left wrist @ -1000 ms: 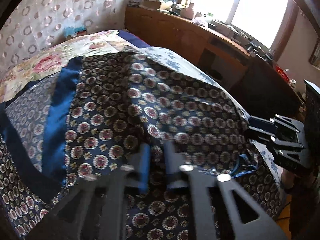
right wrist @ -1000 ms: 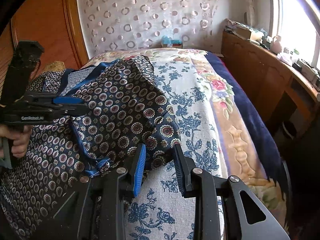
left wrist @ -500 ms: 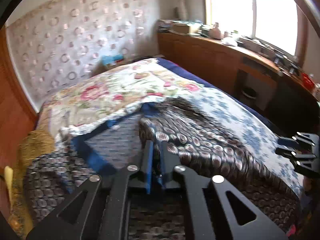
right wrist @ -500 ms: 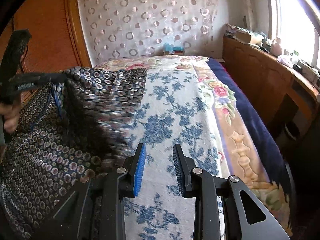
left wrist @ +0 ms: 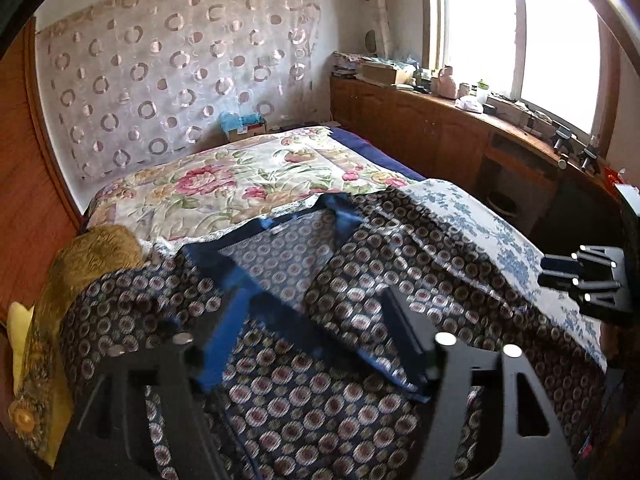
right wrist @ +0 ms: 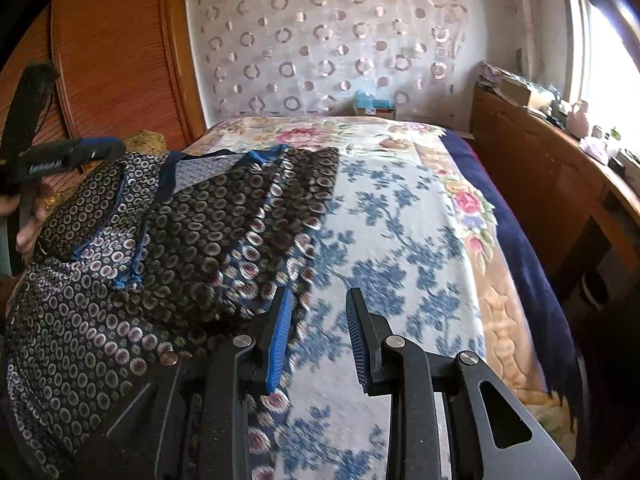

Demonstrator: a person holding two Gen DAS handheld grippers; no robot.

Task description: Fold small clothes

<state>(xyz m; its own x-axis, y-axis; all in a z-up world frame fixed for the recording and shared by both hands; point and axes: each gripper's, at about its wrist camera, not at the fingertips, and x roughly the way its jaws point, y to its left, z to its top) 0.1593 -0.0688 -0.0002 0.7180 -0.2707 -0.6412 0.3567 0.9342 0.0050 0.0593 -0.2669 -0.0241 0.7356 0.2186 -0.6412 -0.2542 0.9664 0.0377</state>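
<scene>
Nearest in the left wrist view, at the bottom of the frame, the left gripper (left wrist: pixel 312 344) is spread wide, its blurred fingers straddling nothing, just above the patterned garment (left wrist: pixel 320 400). That garment, dark navy with small ringed medallions and bright blue trim (left wrist: pixel 224 340), fills the lower half of the frame on the bed (left wrist: pixel 500 236), one flap lying over the middle with a paler lining showing above it. At the right edge, the right gripper (left wrist: pixel 560 276) hovers beside the cloth.

In the right wrist view the right gripper (right wrist: pixel 318 332) stands at the bottom centre, also spread and holding nothing, over the blue floral bedsheet (right wrist: pixel 400 220) just beside the garment's right edge (right wrist: pixel 288 240). The garment heaps across the lower left of the frame. In the upper left, the left gripper (right wrist: pixel 68 156) hangs over its far side.

Farther off lie the pink floral quilt (left wrist: pixel 224 188) and the ring-patterned curtain (left wrist: pixel 160 80).

I judge this sits between folds: a side looks turned in, and neither gripper has a hold. Next calls for pinching an edge on each side and carrying it across evenly; the slippery-looking cloth may slide.
</scene>
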